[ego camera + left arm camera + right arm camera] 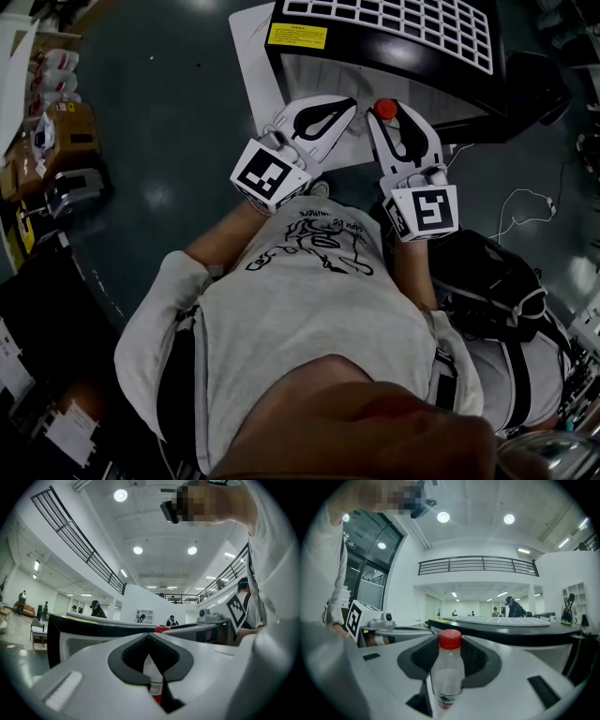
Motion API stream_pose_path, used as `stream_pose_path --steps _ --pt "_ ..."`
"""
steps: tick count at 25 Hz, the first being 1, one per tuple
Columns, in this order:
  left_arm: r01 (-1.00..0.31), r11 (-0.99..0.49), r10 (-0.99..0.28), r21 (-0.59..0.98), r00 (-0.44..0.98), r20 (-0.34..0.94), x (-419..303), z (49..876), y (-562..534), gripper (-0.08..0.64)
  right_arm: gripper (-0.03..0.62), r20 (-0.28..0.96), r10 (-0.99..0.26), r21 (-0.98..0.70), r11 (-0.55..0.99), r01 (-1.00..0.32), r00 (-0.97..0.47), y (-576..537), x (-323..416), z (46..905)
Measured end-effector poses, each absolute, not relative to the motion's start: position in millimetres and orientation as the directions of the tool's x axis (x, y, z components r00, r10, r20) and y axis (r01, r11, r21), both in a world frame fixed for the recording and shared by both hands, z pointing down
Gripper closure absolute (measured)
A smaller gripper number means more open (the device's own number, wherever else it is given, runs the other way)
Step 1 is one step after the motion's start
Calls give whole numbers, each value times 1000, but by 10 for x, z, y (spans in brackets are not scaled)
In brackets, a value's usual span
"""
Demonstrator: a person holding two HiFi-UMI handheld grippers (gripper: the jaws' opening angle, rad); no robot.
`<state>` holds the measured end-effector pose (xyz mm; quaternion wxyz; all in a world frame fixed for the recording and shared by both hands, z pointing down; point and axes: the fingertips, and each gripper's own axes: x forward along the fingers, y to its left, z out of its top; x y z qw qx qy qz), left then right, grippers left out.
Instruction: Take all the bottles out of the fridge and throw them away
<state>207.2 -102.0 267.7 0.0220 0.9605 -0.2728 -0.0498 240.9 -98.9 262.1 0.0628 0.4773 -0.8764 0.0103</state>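
The right gripper [400, 120] has its jaws set fairly wide and closed on the body of a red-capped bottle [448, 674], which stands upright, its long axis square to the level jaws and its cap clear above them. At its 9 o'clock, the left gripper [336, 111] has its jaws drawn nearly together; a second bottle [153, 679] shows in the slit between them, apparently clamped, its cap hidden. The black box with a white grille top [375, 19], probably the fridge, lies at 12 o'clock, about equally near both. No bin shows, so the carry's direction is unclear.
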Motion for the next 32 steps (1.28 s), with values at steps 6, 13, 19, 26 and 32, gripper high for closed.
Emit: stream_pose_path --steps 6,13,19,26,32 --pt "-561 -825 -565 68 817 -111 2049 2649 -955 551 445 117 -817 72 575 -815 -565 -924 2409 2599" --pt "-594 -800 -600 78 792 -112 2063 2664 -825 551 446 122 -789 65 611 -789 -602 -808 2402 2611" --pt "-617 -783 -621 75 776 -105 2029 2660 -730 551 446 116 -773 62 633 -772 -624 -739 2380 2612" --pt "-628 -773 -634 89 766 -107 1906 2714 -699 551 446 109 -748 57 662 -747 -655 -705 2241 2604" --pt "-645 -759 -651 82 751 -113 1677 2657 -627 551 446 106 -728 63 685 -726 -678 -666 1999 2570"
